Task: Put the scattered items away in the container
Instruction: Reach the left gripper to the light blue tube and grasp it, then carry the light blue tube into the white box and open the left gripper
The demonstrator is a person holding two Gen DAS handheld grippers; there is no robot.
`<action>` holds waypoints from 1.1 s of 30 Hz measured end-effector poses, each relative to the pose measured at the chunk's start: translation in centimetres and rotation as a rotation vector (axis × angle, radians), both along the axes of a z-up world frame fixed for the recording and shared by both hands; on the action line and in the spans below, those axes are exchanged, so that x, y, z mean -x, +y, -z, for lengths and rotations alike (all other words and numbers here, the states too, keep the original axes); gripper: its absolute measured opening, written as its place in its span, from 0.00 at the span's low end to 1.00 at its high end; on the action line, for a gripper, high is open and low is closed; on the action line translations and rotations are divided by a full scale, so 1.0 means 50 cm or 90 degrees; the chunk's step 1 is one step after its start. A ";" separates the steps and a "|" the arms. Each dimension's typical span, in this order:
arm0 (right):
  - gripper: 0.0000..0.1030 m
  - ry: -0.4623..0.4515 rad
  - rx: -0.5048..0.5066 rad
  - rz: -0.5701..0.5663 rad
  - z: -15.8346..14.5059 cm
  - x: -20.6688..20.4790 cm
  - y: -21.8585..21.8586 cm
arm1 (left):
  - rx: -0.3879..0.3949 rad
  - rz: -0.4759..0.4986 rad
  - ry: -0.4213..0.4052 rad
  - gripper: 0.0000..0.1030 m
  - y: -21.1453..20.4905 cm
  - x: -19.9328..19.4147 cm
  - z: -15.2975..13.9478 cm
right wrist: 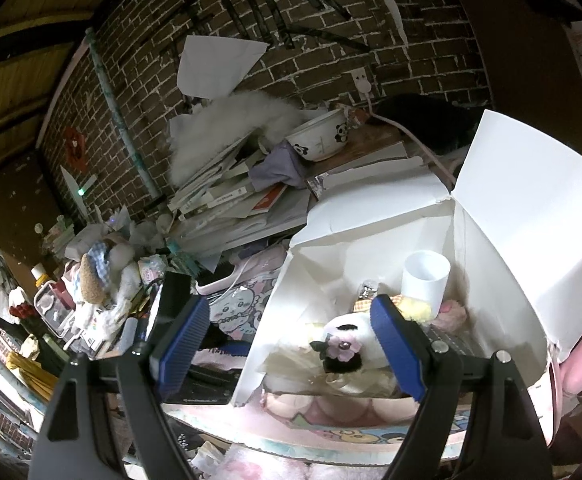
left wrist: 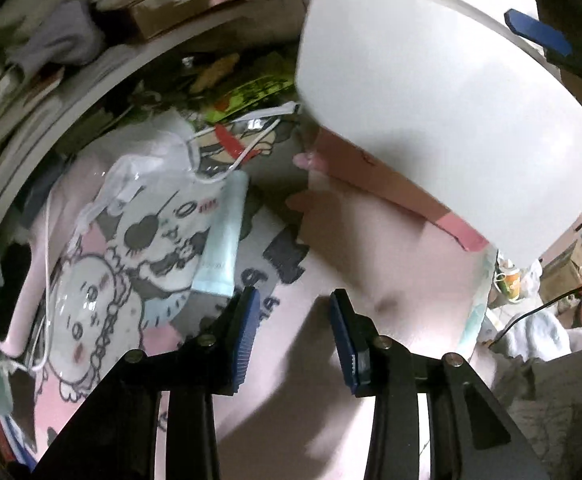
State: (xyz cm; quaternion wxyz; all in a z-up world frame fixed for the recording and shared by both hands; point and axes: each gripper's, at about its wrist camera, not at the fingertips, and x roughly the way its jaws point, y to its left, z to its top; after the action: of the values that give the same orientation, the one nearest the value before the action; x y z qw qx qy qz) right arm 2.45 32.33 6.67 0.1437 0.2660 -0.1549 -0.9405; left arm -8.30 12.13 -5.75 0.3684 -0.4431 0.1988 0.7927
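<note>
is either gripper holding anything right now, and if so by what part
Nothing is held. The left gripper has a bare gap between its pads, above the cartoon mat. The right gripper stands wide open, empty, in front of the white box.

In the left wrist view, the white box flap (left wrist: 431,100) is smeared by motion blur, and the cardboard (left wrist: 375,176) under it is largely hidden. At lower right of the right wrist view, the plush toy (right wrist: 351,340) is partly covered by the right gripper (right wrist: 291,344), and the print on the stacked books (right wrist: 227,200) is too small to be read.
</note>
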 end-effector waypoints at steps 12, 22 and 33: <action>0.80 -0.002 -0.002 -0.005 0.000 0.001 0.000 | -0.004 -0.057 0.022 0.55 -0.007 0.047 -0.001; 0.80 -0.001 -0.003 -0.005 0.000 0.001 0.000 | -0.019 -0.067 0.018 0.15 -0.003 0.069 -0.009; 0.80 0.002 0.001 -0.004 -0.002 0.007 0.000 | -0.071 -0.027 0.022 0.14 -0.013 0.021 -0.054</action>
State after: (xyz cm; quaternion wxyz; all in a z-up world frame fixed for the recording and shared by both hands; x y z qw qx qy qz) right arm 2.09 32.34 6.75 0.1472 0.2651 -0.1550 -0.9402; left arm -9.32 11.48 -3.05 0.3721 -0.4127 0.1513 0.8175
